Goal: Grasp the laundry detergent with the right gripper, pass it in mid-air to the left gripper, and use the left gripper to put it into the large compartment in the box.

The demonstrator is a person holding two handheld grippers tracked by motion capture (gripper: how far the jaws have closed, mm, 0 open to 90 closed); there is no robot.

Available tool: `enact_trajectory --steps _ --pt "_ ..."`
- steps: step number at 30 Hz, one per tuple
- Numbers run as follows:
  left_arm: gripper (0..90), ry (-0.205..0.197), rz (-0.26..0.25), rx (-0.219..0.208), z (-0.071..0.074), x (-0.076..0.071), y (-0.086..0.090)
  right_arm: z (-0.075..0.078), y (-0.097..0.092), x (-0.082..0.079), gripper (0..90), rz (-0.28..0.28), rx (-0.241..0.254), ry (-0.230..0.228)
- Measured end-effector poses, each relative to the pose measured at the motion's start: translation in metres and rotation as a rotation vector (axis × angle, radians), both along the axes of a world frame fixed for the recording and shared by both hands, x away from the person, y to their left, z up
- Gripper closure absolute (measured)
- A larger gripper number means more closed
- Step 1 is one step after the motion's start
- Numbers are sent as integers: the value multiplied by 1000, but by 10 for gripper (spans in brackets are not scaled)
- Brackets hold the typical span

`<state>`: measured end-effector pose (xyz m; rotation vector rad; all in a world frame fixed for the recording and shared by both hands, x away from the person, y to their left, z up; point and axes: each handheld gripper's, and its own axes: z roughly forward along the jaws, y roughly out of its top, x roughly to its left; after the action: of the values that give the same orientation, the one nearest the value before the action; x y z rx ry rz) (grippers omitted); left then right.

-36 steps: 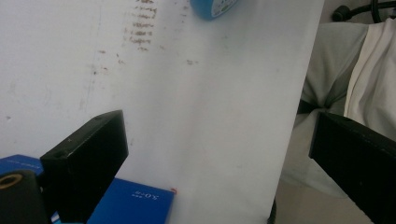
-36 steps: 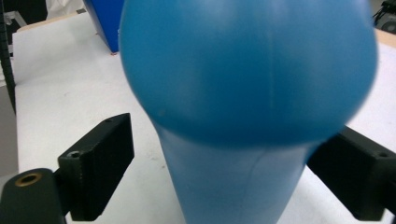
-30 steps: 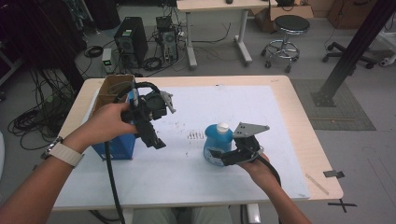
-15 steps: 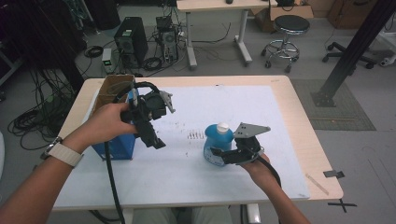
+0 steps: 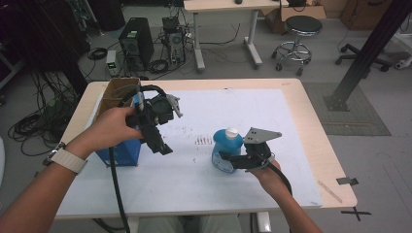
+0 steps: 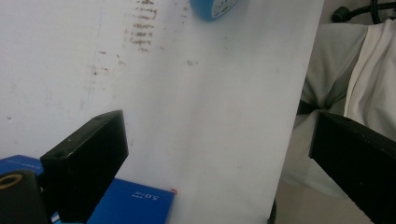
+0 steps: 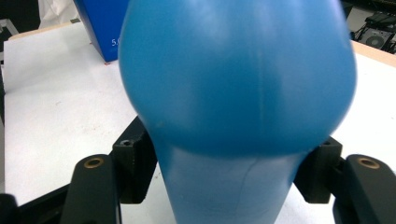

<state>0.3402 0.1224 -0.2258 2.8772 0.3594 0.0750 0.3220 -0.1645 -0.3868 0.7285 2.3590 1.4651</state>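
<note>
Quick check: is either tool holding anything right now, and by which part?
The right tool grips the blue bottle around its lower body, one jaw on each side. The left tool is open and holds nothing.

Grey floor point(image 5: 379, 160), black stool point(image 5: 297, 26), tangled cables point(image 5: 34, 128).

A wooden tabletop point(image 5: 311, 116) carries a white sheet point(image 5: 233, 111); on it stand a blue bottle point(image 5: 224, 148) and blue box point(image 5: 121, 154).
</note>
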Motion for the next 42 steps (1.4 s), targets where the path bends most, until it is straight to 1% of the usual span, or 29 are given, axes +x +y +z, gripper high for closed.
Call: enact_trajectory --steps 2,6,7,16,17,23,27,31,36,38,40,42 --pt "50 0 2 -1 0 0 0 0 0 0 359 -1 0 -2" --pt "50 0 1 -3 0 0 0 0 0 -1 412 8 4 -8" --pt "50 0 1 -2 0 0 0 0 1 -1 416 7 4 -16" --pt "51 0 0 -5 0 1 0 -2 0 -2 431 16 11 -37" --pt "51 1 0 -5 0 1 0 -1 -1 -2 433 23 6 -41" --pt "50 3 -1 -12 0 2 1 2 -1 1 434 35 -7 -22" --pt "51 5 2 -20 1 2 2 7 -2 1 435 55 -15 -23" --pt "50 4 3 -34 3 2 3 17 -6 1 434 84 -14 -19" --pt "50 6 2 -40 4 1 1 24 -9 0 434 116 -29 -12" --pt "50 8 1 -40 5 0 0 27 -10 -1 435 125 -35 -2" --pt "50 10 -1 -47 6 0 -1 30 -11 -3 435 134 -37 -1" --pt "50 12 -5 -43 7 0 -2 33 -11 -4 435 145 -39 -5"
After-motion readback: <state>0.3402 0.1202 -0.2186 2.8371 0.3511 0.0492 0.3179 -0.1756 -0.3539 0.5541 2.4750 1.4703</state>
